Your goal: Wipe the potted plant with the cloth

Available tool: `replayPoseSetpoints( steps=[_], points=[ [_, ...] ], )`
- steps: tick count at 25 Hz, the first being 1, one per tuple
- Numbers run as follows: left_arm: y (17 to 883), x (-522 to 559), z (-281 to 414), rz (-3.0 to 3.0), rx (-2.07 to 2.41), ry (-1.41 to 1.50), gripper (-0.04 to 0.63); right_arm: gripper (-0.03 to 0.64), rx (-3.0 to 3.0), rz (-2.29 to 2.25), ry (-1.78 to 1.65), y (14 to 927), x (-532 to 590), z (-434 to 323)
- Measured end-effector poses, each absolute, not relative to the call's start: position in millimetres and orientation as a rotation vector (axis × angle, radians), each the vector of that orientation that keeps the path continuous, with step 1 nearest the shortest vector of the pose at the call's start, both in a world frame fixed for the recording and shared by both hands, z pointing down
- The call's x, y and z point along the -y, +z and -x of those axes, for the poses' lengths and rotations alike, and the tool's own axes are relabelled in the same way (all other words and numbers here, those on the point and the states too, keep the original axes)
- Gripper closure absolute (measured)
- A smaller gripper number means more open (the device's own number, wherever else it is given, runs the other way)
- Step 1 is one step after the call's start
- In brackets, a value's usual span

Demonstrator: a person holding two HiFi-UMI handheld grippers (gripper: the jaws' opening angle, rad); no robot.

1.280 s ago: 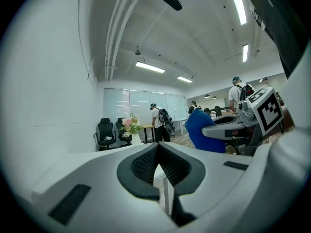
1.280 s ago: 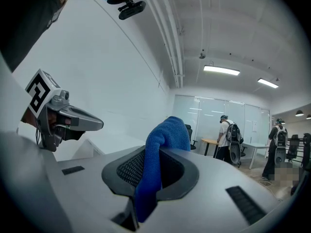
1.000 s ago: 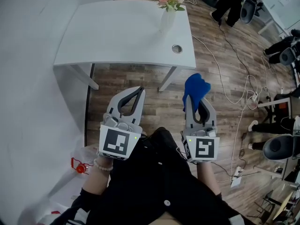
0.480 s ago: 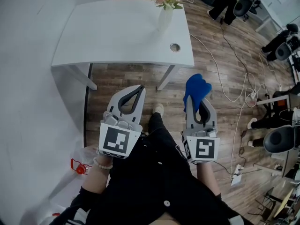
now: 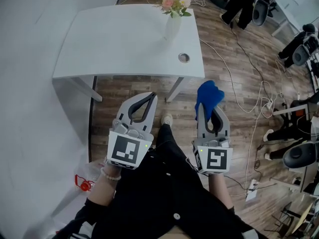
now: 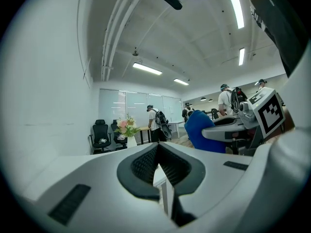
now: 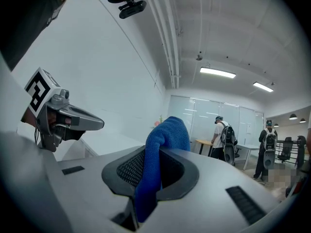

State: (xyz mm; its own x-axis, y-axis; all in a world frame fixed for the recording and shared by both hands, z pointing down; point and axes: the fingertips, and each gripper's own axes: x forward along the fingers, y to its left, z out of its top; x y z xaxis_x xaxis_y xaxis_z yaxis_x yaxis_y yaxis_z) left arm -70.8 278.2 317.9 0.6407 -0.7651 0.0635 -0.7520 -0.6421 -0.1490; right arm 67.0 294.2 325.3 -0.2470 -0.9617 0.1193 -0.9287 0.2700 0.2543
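The potted plant point(image 5: 173, 6), pink and cream flowers in a white vase, stands at the far right edge of the white table point(image 5: 114, 44). In the left gripper view the plant point(image 6: 127, 129) shows small and far ahead. My right gripper point(image 5: 210, 109) is shut on a blue cloth point(image 5: 208, 94), whose free end sticks up past the jaw tips. That cloth point(image 7: 163, 144) fills the gap of the right gripper point(image 7: 156, 154). My left gripper point(image 5: 150, 96) is shut and empty, held level beside the right one, short of the table's near edge. Its jaws point(image 6: 158, 148) meet with nothing between them.
A round cable hole point(image 5: 184, 58) is in the table near the vase. A white wall runs along the left. White cables point(image 5: 249, 103) and a power strip point(image 5: 251, 185) lie on the wooden floor at right, by office chairs point(image 5: 299, 156). People stand at the back.
The table and plant have slid lower and nearer in the head view as I step forward. Both grippers keep their pose, the cloth still in the right one.
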Motion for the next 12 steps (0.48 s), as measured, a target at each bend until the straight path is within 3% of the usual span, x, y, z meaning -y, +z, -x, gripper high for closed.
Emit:
replayPoseSetpoints(
  steps=[12],
  points=[
    [307, -210, 46, 2.727, -1.33, -0.188, 0.591, 0.54, 2.359, -1.696, -0.207, 315, -213, -79]
  ],
)
